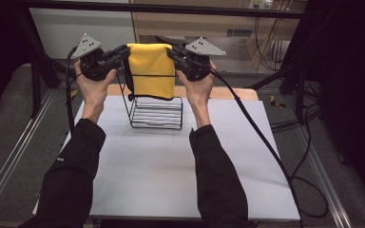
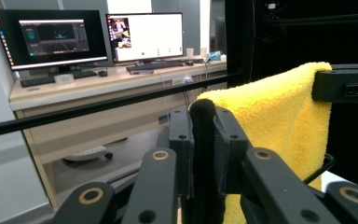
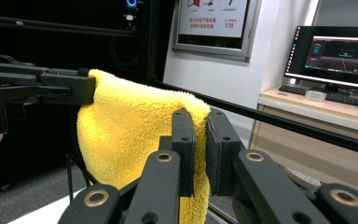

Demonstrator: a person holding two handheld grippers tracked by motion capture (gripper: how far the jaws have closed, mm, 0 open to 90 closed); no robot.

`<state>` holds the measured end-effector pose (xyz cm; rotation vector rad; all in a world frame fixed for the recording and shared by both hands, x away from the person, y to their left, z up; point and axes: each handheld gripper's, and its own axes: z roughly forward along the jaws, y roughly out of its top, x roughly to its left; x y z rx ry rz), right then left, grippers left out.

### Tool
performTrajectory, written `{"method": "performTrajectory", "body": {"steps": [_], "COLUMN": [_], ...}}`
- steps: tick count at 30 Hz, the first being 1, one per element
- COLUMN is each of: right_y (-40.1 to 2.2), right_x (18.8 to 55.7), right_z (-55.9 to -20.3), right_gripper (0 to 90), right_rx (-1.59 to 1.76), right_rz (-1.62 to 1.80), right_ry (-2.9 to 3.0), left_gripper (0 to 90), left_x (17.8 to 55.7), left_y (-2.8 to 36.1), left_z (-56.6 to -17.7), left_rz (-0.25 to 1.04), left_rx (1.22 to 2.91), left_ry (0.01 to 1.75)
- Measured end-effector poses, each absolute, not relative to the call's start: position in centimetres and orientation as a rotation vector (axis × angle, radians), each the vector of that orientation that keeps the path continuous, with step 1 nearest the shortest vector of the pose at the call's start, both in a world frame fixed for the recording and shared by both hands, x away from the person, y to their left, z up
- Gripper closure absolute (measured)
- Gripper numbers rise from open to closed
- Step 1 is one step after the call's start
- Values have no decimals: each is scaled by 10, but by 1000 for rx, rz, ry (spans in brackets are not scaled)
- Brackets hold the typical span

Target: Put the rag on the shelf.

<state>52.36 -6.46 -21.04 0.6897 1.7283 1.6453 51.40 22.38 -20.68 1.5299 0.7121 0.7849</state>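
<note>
A yellow towel (image 1: 151, 69) with a dark hem hangs stretched between my two grippers, above a black wire rack (image 1: 156, 112) on the white table. My left gripper (image 1: 123, 51) is shut on the towel's left top corner, whose dark hem shows between the jaws (image 2: 204, 140). My right gripper (image 1: 172, 51) is shut on the towel's right top corner (image 3: 196, 140). The towel (image 2: 270, 112) drapes down toward the other gripper (image 2: 345, 86) in the left gripper view. Its lower edge reaches the top of the rack. The towel (image 3: 130, 135) hangs in the right gripper view too.
The white table (image 1: 161, 166) spreads in front of the rack. A wooden strip (image 1: 228, 92) lies along its far edge. A black frame bar (image 1: 171, 8) crosses overhead behind. A desk with monitors (image 2: 98, 37) stands beyond. Cables (image 1: 266, 147) trail off the right side.
</note>
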Motion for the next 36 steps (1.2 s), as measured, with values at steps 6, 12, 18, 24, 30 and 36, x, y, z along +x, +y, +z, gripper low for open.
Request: {"method": "performTrajectory", "body": {"steps": [6, 12, 18, 24, 30, 36], "right_y": [-66, -66, -66, -65, -64, -62], "right_x": [518, 514, 508, 499, 491, 486], "right_z": [-206, -201, -201, -200, -201, -204], "right_gripper": [834, 833, 828, 825, 824, 823], "right_rx": [660, 650, 636, 631, 629, 619], "right_rz": [1660, 1658, 1638, 1620, 1584, 1527], "right_ry": [1732, 1752, 1810, 1869, 1953, 2020], "left_gripper": [790, 790, 789, 785, 777, 771], "left_x": [507, 500, 495, 486, 479, 473], "left_y": [226, 228, 230, 234, 238, 238], "left_z": [-202, -198, -200, -205, -213, -225], "left_rz": [784, 782, 775, 748, 719, 691], "left_rx": [1525, 1533, 1562, 1578, 1621, 1670], "left_ry": [693, 689, 700, 696, 707, 726]}}
